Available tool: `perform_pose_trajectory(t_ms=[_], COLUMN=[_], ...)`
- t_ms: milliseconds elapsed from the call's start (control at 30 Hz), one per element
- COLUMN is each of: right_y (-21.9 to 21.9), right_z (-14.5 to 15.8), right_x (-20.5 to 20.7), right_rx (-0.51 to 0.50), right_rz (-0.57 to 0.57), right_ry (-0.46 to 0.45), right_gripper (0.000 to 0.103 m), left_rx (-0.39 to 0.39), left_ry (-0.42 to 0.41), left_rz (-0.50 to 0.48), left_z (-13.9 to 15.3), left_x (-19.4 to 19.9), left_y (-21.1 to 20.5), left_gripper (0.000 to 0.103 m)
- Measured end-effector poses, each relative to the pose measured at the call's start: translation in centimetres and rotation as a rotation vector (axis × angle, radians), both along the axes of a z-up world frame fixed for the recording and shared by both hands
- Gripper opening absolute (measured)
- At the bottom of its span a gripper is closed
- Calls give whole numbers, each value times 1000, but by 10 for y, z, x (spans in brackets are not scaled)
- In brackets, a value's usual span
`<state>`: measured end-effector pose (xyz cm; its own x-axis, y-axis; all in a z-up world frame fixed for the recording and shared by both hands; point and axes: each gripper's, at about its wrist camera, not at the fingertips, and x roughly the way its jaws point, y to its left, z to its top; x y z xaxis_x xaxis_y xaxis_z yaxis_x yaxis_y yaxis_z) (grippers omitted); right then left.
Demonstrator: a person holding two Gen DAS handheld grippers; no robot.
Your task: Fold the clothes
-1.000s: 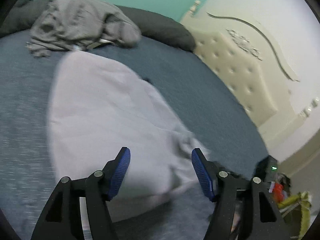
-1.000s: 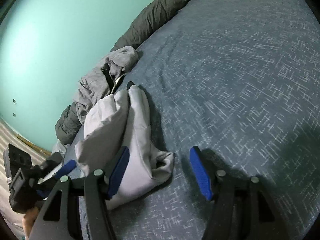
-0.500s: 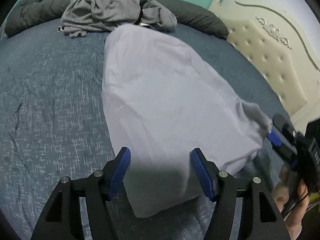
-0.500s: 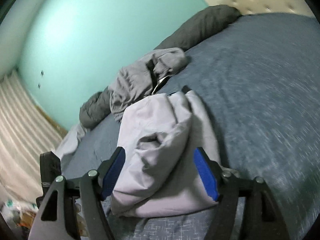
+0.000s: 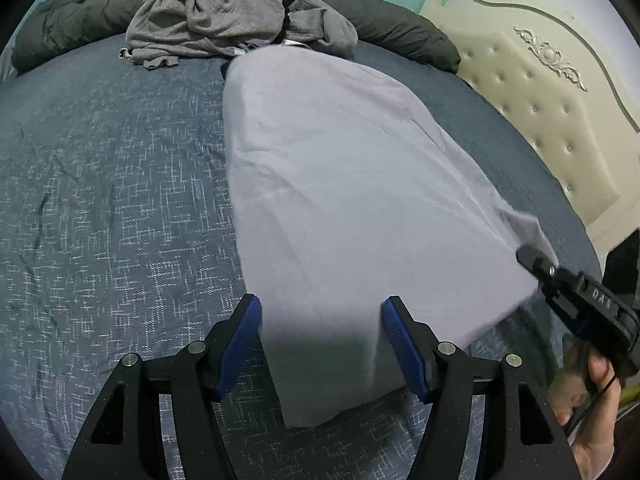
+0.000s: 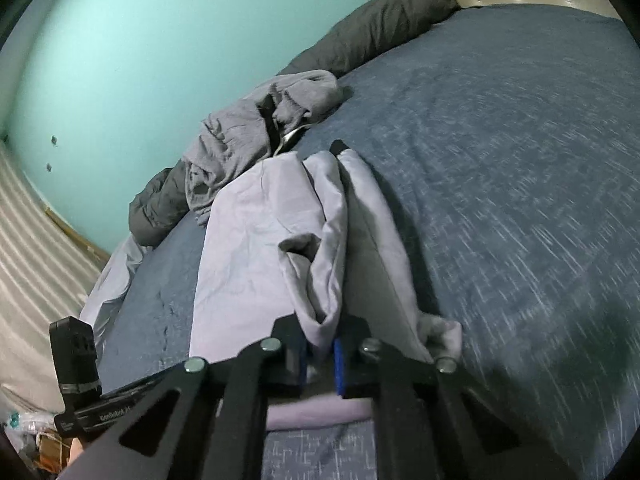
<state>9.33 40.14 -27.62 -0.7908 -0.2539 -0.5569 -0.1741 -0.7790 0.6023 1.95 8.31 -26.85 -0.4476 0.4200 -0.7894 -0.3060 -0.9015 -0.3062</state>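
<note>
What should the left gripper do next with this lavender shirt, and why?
Probably close the open left gripper on the lavender shirt's near edge: the right gripper already pinches its bunched corner, while the left straddles the fabric ungripped.

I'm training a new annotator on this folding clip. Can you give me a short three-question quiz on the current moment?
1. True or false: the right gripper is shut on the lilac garment.
2. The left gripper is: A) shut on the garment, B) open over its near edge, C) out of view.
3. What lies at the far side of the bed, just past the lilac garment?

Key:
1. True; its pads pinch a bunched fold.
2. B
3. A crumpled grey garment, against a dark rolled duvet.
</note>
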Motion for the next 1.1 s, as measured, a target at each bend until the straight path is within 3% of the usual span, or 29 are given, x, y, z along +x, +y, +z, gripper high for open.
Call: perform_pose_trajectory(t_ms=[133,400,433,600,700,800,900,933,967,1000,1100], right_y=[6,9,10,12,9,-6,-14,-13,-10,-6,2], right_z=[-13,-4,-2,4,24,34,15,1,-11,-19,-35], right_x=[7,16,17,23,26,15,-8,-14,-16,-16,-16], right_rx=[-34,53,64,120,131,200,144,143,136,123,102], right_rz=[-31,-100,-109,-153,-146,-73,30,21,2,-7,-17], right_ry=[-54,-63,-64,-67,33,62,-11,-88,-137,-163,-222], right_gripper=[7,8,9,35,35,35,24,20,7,1,0], left_rx=[-1,-26,-25,-26,-31,-44,-44,-44,-44,-47,-46], left_ry=[-18,-38,-39,-40,-43,-40,-38,-36,-33,-29,-19], left_rz=[-13,-26,-28,-30,-29,-37,-40,-41,-43,-45,-45], left_z=[-4,-21,-21,-21,-20,-19,-18,-18,-17,-17,-14], left_x=[0,3,3,3,4,4,5,6,7,8,9], left_y=[3,6,6,4,6,7,7,7,8,9,10], left_gripper=[68,72,73,73,73,73,73,73,73,73,73])
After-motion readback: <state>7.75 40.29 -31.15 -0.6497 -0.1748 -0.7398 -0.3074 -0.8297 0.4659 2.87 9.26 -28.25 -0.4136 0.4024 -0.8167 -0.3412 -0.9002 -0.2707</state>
